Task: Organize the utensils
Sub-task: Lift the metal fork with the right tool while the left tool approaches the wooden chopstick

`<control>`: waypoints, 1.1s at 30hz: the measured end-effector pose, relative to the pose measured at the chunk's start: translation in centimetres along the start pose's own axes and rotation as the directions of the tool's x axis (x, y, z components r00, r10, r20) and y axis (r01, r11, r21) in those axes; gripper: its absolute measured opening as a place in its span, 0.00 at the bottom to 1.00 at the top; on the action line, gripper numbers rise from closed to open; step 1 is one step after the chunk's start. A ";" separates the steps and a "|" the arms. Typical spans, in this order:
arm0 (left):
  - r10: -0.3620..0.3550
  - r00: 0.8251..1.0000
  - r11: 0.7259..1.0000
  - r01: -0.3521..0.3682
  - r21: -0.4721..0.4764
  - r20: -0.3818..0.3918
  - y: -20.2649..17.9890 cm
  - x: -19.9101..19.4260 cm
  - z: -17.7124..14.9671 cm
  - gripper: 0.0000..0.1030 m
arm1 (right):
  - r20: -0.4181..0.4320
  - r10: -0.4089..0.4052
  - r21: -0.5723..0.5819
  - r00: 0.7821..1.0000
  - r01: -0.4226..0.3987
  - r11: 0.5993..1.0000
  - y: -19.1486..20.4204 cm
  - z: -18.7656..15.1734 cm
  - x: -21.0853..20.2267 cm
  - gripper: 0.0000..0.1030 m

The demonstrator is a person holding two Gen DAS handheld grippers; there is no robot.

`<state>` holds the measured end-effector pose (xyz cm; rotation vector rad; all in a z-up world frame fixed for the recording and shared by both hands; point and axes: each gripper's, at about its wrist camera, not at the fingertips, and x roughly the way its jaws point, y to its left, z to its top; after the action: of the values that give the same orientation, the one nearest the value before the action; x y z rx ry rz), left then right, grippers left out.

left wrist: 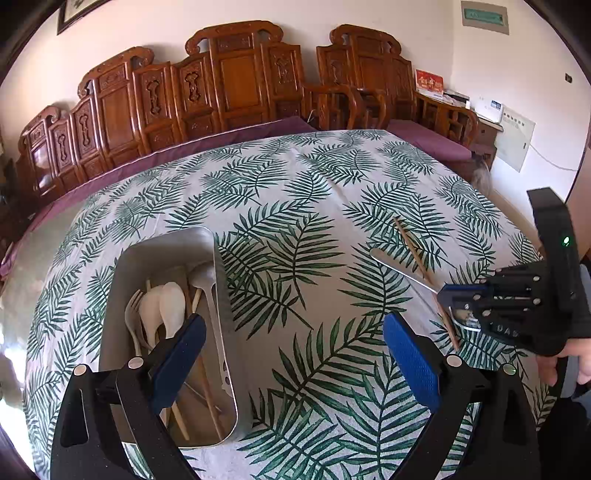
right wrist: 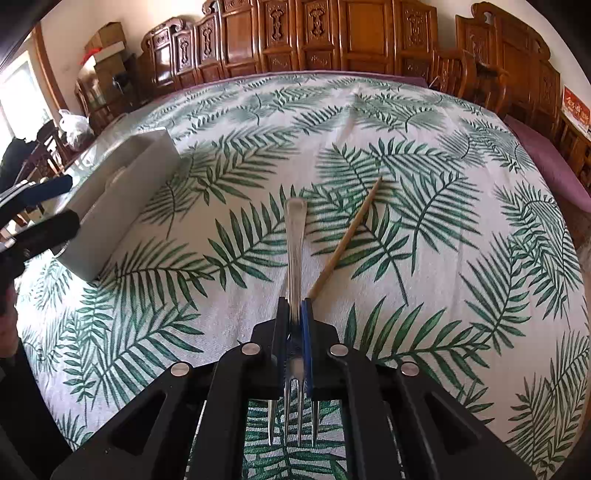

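While open, tablecloth beyond fork.

Setting: a home, living or dining room. Carved wooden bench with purple cushion runs along the cream wall; matching armchair beside it. Table wears a palm-leaf cloth. Framed picture on wall. Side cabinet stacked with boxes; plastic bag nearby.
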<state>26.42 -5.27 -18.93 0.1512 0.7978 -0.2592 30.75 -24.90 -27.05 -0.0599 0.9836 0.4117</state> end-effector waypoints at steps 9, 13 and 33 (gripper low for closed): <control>-0.015 1.000 1.000 0.016 0.020 -0.027 -1.5 0.8 -0.5 0.90 | 0.060 -0.070 0.019 0.996 0.069 0.997 -2.6 0.5 -2.0 0.08; -0.019 0.999 0.999 0.020 0.033 -0.037 -2.4 1.3 -0.6 0.90 | 0.054 -0.189 -0.021 0.981 0.190 0.982 -3.9 -0.1 -2.0 0.08; -0.020 0.998 0.998 0.025 0.062 -0.065 -4.1 1.9 -1.1 0.90 | 0.003 -0.216 -0.025 0.976 0.216 0.976 -6.0 0.6 1.0 0.08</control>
<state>25.78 -9.31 -21.21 0.2103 0.8564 -0.3019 33.90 -29.97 -28.39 -0.1879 0.9602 0.2243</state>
